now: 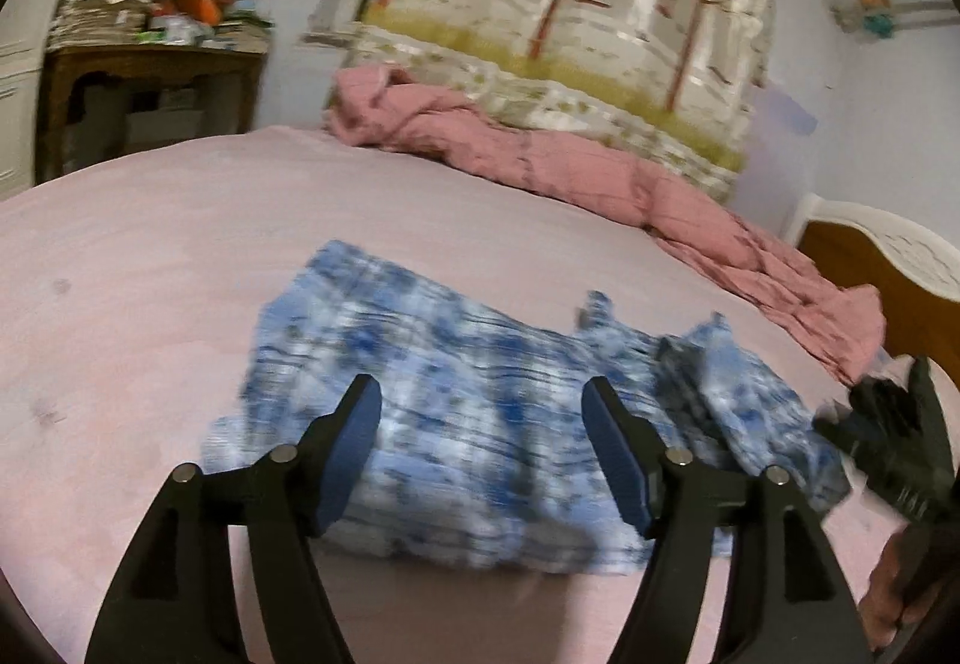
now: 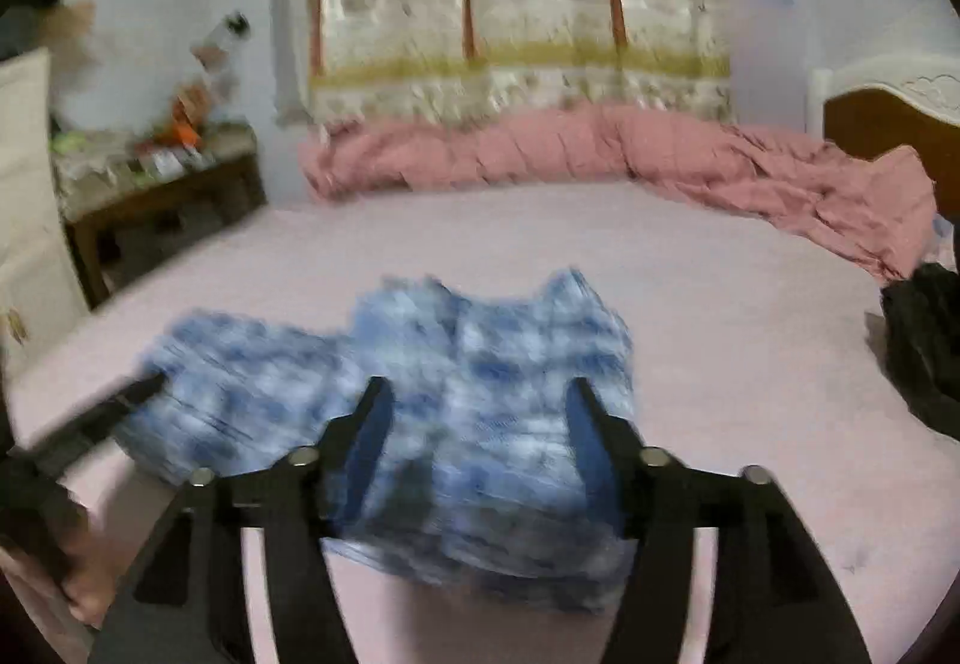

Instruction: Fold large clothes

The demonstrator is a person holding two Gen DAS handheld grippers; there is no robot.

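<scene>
Nearest, left gripper [image 1: 481,403]: 2 blue pads spread wide, nothing pinched, cloth merely showing beyond and below the gap. Likewise right gripper [image 2: 479,406]: jaws apart, no fabric between the pads, blurred in its own view. Visible also from the other side in each view: right gripper at the far right edge of the left wrist picture, a dark left fingertip at the left edge of the right wrist picture, both just beside the cloth.

Just ahead, blue tie-dye garment [image 1: 480,412] lying on the pink bed sheet [image 1: 150,256], released, gathered into a compact doubled bundle rather than spread flat. Layers stacked and edges uneven; a ruffled part sticking up at its right end. Judged from that: at least 1 fold made, shape still lumpy, probably 1 more fold or some squaring and smoothing left. Exact fold count impossible to tell through the blur.

Farther off, crumpled pink blanket [image 2: 600,147] along the far edge of the bed, then the tree-print curtain [image 2: 510,3] on the wall. Dark clothing [image 2: 924,340] at the right, untouched, possibly next.
</scene>
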